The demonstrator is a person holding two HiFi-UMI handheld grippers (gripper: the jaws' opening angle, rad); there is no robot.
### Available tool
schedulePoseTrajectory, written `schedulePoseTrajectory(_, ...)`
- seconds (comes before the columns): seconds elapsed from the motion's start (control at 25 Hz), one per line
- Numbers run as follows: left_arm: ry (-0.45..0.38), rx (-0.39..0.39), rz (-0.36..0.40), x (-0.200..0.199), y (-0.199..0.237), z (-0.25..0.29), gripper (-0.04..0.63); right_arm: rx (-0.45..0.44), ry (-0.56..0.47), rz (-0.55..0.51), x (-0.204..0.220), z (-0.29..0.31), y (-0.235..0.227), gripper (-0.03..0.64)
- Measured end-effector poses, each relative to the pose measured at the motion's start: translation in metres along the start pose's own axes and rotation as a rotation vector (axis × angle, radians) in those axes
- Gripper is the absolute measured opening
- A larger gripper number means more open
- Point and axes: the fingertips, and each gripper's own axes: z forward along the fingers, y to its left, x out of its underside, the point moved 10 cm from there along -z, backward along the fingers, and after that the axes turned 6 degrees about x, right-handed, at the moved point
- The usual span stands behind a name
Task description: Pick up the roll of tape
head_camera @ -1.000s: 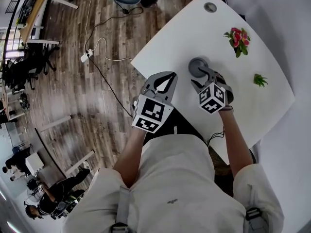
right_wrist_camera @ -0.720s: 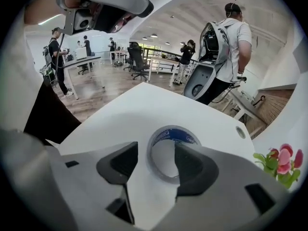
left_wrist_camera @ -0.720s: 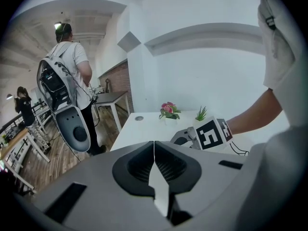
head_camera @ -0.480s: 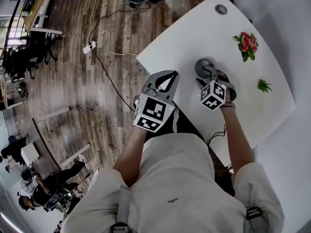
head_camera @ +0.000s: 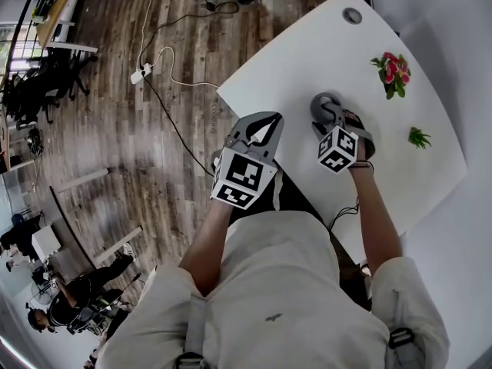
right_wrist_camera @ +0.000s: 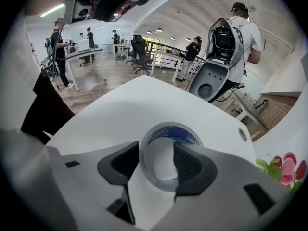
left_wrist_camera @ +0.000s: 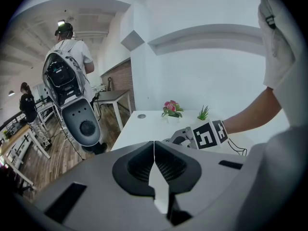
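The roll of tape (head_camera: 322,103), grey outside with a blue inner core (right_wrist_camera: 169,131), lies flat on the white table (head_camera: 307,44). My right gripper (head_camera: 329,118) points steeply down onto it. In the right gripper view its jaws (right_wrist_camera: 158,165) are closing: the left jaw stands just outside the roll's left wall and the right jaw covers the roll's right side. I see no pad pressing on the roll. My left gripper (head_camera: 269,118) hangs over the table's near left edge, apart from the roll, with its jaws (left_wrist_camera: 154,150) shut on nothing.
A pot of pink flowers (head_camera: 390,66) and a small green plant (head_camera: 419,137) stand to the right of the roll. A round cable hole (head_camera: 352,15) is at the table's far end. Left of the table, a cable and power strip (head_camera: 142,74) lie on the wood floor.
My right gripper has sunk a little onto the roll and rolled slightly. The left gripper has kept its place.
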Motion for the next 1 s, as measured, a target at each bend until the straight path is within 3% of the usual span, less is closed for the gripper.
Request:
schedulePoseTrajectory(0.72,-0.002,-0.007,0.006,-0.0009,0.0042,-0.0052,0.020,0.006,0.009,-0.026,0.0006,-0.0006,0.0015,0.202)
schedulePoseTrajectory(1.0,-0.001,-0.008,0.007,0.0003,0.0035,-0.0073,0.020,0.022,0.012,-0.037,0.0021,-0.0027,0.0032,0.159)
